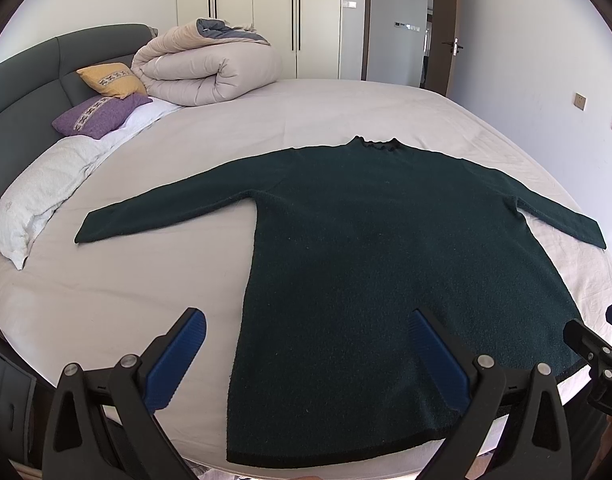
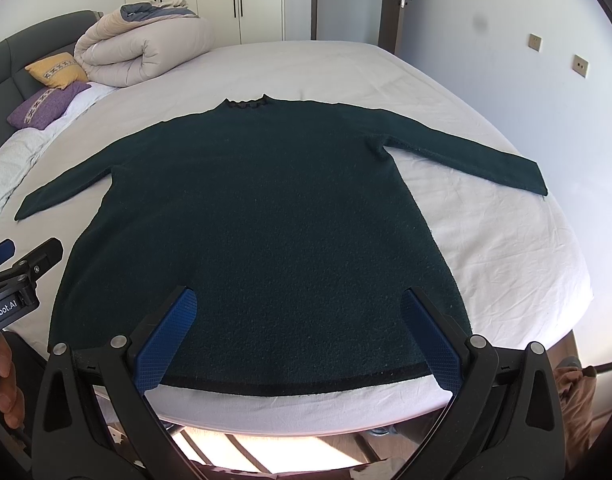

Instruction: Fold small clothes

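Note:
A dark green long-sleeved sweater lies flat on the white bed sheet, collar away from me and both sleeves spread out sideways. Its black-trimmed hem runs along the near bed edge. My left gripper hovers open above the hem's left corner, blue pads wide apart, nothing between them. My right gripper hangs open over the middle of the hem, holding nothing. The left gripper's finger shows at the left edge of the right wrist view.
A rolled beige duvet, a yellow cushion, a purple cushion and a white pillow sit by the dark headboard at the far left. White wardrobes and a door stand behind. A hand grips the left tool.

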Available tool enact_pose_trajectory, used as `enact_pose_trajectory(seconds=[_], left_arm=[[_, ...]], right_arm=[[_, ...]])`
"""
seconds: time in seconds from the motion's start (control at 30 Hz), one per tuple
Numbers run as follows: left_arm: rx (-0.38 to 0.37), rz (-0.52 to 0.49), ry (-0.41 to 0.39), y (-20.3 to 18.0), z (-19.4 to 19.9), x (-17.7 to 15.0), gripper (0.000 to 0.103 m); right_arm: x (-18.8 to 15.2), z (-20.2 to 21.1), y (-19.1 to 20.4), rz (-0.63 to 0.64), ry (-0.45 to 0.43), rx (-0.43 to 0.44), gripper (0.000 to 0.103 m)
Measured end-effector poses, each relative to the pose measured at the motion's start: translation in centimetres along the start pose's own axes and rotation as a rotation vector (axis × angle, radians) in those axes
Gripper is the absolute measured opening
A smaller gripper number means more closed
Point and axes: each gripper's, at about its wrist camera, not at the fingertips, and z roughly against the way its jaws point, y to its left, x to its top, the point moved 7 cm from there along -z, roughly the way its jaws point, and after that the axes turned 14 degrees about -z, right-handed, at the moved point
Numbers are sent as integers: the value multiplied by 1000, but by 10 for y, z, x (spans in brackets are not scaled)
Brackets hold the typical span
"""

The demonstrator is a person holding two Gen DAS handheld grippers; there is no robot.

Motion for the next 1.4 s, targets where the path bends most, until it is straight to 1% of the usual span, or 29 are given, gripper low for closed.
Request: enact_pose_trajectory(seconds=[0.93,1.0,1.17,1.23,1.3,1.33,1.4], left_arm=[[-15,5,8,7,1,-4,103],[-33,13,9,6,-1,-4,103],[-116,69,14,10,-7,-7,103],[-161,114,24,19,-11,-6,103],[-215,184,23,35,-16,-4,103],[-235,228,10,47,-19,-2,103],[-264,283,-18,69,-24,2,103]], right_arm=[[-2,-3,2,-1,12,-2,103],[-2,-3,2,-1,12,-1,103],[-3,-7,2,-15,20,20,103],[-2,-10,1,-45,28,63,103],[0,-14,-1,-88,34,109,103],[2,-15,-2,-103,33,121,103],[7,-19,-4,-122,24,140,103]])
